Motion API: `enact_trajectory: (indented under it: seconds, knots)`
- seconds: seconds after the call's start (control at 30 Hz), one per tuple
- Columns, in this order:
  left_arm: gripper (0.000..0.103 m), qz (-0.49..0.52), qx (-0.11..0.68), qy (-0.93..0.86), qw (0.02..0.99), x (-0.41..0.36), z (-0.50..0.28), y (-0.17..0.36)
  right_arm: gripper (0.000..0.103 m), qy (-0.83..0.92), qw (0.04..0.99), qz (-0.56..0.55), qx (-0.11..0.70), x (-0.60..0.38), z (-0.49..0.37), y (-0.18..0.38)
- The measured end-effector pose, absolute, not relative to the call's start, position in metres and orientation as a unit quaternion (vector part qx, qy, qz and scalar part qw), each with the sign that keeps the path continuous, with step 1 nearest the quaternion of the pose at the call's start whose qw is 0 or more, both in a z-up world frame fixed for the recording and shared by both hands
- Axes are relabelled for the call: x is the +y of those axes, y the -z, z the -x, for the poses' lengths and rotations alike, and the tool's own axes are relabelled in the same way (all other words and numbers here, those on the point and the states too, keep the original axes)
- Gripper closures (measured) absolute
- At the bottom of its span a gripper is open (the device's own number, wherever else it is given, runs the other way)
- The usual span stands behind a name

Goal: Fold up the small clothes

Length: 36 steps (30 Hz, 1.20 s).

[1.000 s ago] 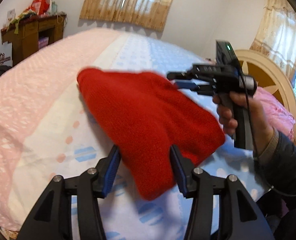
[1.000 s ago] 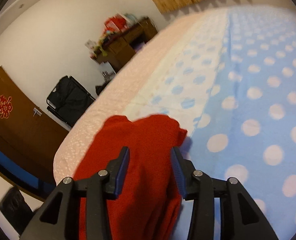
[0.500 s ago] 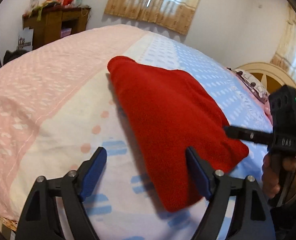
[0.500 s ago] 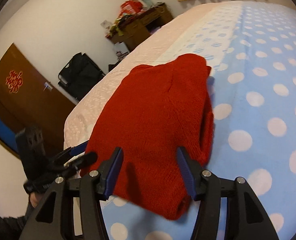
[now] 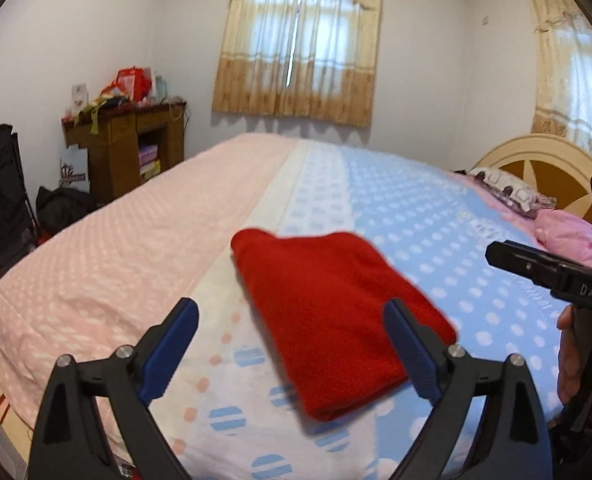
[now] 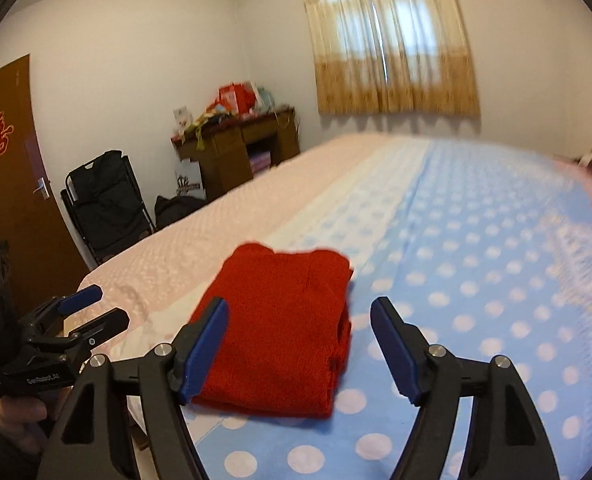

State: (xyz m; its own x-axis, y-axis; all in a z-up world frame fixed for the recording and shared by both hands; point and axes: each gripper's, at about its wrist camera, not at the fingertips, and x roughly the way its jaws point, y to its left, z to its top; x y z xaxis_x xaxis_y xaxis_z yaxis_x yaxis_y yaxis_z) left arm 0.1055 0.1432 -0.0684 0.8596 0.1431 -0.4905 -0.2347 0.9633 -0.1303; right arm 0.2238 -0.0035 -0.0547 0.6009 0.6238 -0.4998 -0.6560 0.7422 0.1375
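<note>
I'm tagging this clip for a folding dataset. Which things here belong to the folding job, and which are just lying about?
Job:
red knit garment, folded, lying on the bed
left tongs, open
right tongs, open

Lying about:
wooden cabinet with clutter on top
black folding chair
pillows
curtains

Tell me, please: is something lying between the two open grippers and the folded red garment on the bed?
Nothing visible does. The red garment lies folded on the bed, and only bare bedspread separates it from the left gripper and the right gripper.
</note>
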Motion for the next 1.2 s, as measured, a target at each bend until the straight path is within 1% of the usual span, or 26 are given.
enact_trajectory:
  seconds: [0.13,0.27,1.2]
  knots:
    - [0.006,0.084,0.233,-0.092,0.965,0.138,-0.1,0.061,0.028,-0.358,0.901,0.04,0.243,-0.008,-0.207,0.038]
    - [0.006,0.083,0.223,-0.089,0.967,0.138,-0.098,0.055,0.028,-0.36,0.901,0.042,0.239,-0.009,-0.202,0.033]
    - [0.006,0.086,0.216,-0.086,0.969,0.131,-0.096,0.05,0.028,-0.368,0.892,0.033,0.26,-0.007,-0.19,0.04]
